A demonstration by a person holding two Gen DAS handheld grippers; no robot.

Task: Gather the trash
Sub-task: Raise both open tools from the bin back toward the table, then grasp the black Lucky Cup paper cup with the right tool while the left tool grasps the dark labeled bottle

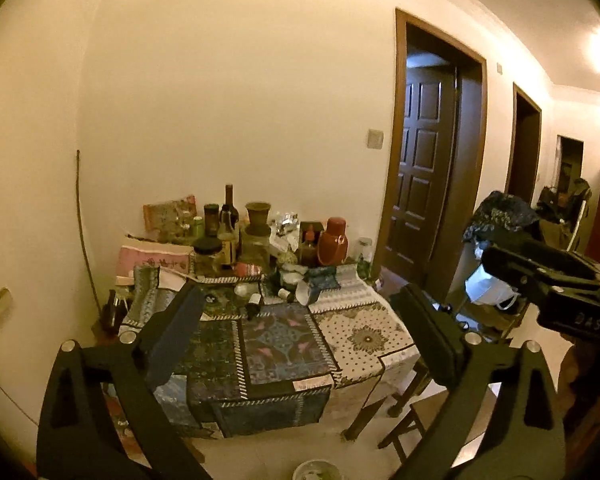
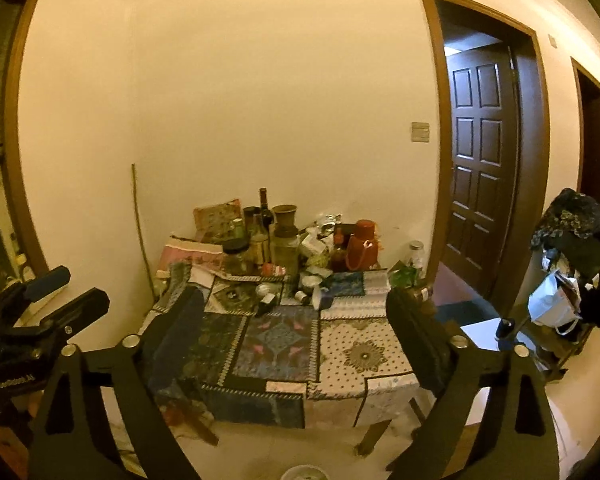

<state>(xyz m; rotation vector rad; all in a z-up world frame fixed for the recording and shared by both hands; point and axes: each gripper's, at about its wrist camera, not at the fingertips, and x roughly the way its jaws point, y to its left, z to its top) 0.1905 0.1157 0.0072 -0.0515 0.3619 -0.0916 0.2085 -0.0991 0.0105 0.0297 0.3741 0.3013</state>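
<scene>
A table with a patchwork cloth (image 1: 364, 340) (image 2: 364, 354) stands against the wall ahead. Its far half is crowded with bottles, jars and a red jug (image 1: 333, 241) (image 2: 362, 245). Small cups and crumpled white scraps (image 1: 300, 286) (image 2: 312, 286) lie near the middle of the cloth. My left gripper (image 1: 300, 316) is open and empty, well short of the table. My right gripper (image 2: 296, 312) is open and empty too, at a similar distance. The right gripper also shows at the right edge of the left wrist view (image 1: 548, 276), and the left gripper at the left edge of the right wrist view (image 2: 48, 300).
A wooden stool (image 1: 416, 420) stands at the table's right front corner. A rack with dark clothes and a white bag (image 2: 556, 308) (image 1: 492, 288) stands to the right. An open brown door (image 2: 480, 168) is behind the table's right side. A round white object (image 1: 316, 470) lies on the floor below.
</scene>
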